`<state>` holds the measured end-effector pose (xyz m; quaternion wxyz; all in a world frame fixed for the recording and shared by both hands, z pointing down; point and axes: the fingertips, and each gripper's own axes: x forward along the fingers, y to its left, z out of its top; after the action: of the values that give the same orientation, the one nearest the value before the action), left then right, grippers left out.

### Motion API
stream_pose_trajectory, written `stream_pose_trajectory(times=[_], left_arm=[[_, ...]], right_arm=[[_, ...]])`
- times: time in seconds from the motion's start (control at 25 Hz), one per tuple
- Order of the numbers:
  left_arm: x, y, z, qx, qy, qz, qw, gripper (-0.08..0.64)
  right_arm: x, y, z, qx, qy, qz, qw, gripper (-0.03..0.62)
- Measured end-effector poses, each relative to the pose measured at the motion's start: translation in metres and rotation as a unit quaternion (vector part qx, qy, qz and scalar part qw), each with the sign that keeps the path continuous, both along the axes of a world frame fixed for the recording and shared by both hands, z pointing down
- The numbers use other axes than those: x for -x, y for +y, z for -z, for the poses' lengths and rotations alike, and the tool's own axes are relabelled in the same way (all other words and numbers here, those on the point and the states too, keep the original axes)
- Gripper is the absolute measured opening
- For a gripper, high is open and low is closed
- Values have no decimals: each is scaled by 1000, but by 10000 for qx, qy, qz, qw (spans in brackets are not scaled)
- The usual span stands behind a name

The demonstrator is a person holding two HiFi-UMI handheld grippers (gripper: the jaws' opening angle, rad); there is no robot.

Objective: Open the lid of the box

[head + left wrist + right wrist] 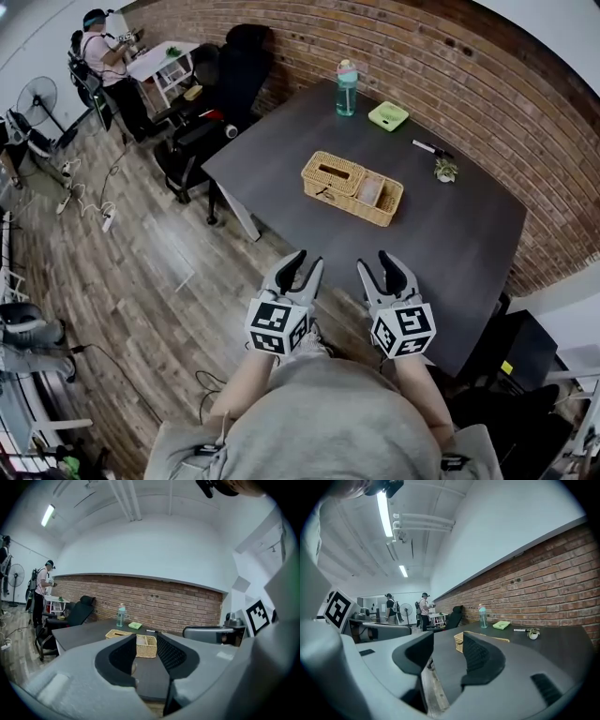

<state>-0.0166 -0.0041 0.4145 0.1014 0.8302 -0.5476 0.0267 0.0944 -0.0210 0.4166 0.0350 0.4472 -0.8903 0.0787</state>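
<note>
A woven wicker box (352, 187) sits mid-table on the dark table (469, 244); its left half carries a slotted lid (330, 172), and its right half shows an uncovered compartment. Both grippers hover side by side over the table's near edge, well short of the box. My left gripper (308, 261) is open with nothing between its jaws, and so is my right gripper (375, 262). In the left gripper view the box (146, 648) appears far off between the jaws of the left gripper (146, 639). The right gripper view shows the right gripper (447, 644) with the box (459, 642) beyond it.
At the table's far side stand a teal bottle (346, 87), a green dish (388, 115), a marker (427, 146) and a small plant (446, 170). Black office chairs (202, 131) crowd the left end. A person (103, 56) stands far off; cables lie on the floor.
</note>
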Motion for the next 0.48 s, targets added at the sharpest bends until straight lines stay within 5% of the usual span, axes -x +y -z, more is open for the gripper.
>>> stream_pose_trajectory(times=[0.48], left_arm=[[41,-66,-12,174,19,-210,9996,130]], right_arm=[[30,-52,-9,110,211,-349,9991,192]])
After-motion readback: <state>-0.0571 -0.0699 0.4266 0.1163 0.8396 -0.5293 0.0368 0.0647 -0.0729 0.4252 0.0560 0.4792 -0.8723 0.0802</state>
